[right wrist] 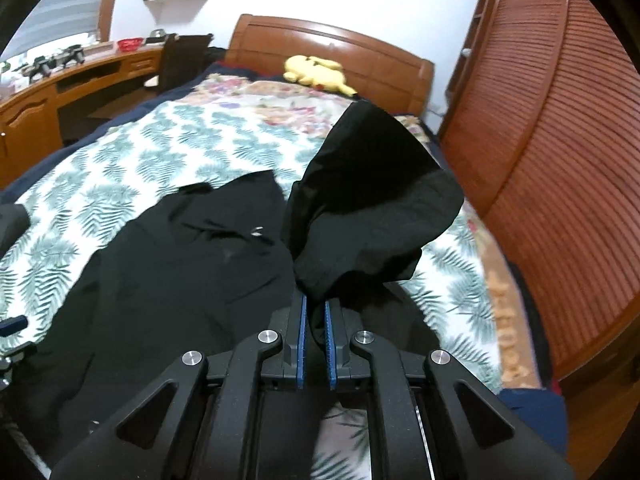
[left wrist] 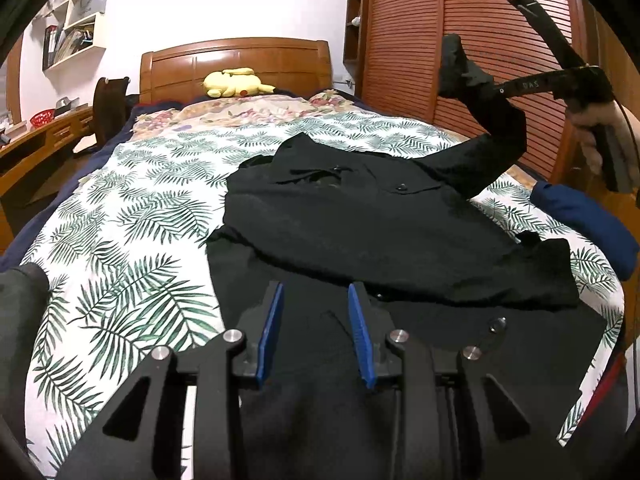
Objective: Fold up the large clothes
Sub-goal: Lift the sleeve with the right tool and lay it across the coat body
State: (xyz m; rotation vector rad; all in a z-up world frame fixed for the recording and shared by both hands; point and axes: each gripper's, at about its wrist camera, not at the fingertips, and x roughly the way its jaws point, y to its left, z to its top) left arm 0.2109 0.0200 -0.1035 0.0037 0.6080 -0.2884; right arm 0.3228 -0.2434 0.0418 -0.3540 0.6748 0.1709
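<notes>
Right wrist view: my right gripper [right wrist: 315, 308] pinches the black shirt's sleeve [right wrist: 360, 208] aloft — my left gripper [left wrist: 316, 300] gapes over the black shirt [left wrist: 360, 216].

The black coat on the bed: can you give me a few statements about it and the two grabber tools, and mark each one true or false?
1. The right gripper is clamped on a sleeve of the black coat and lifts it above the bed. True.
2. The left gripper is gripping the coat's hem. False: its jaws are apart over the cloth, holding nothing.
3. A yellow plush toy lies by the wooden headboard. True.
4. The coat lies on a plain white sheet. False: the cover has a green leaf print.
5. A blue garment sits at the bed's right edge. True.
</notes>
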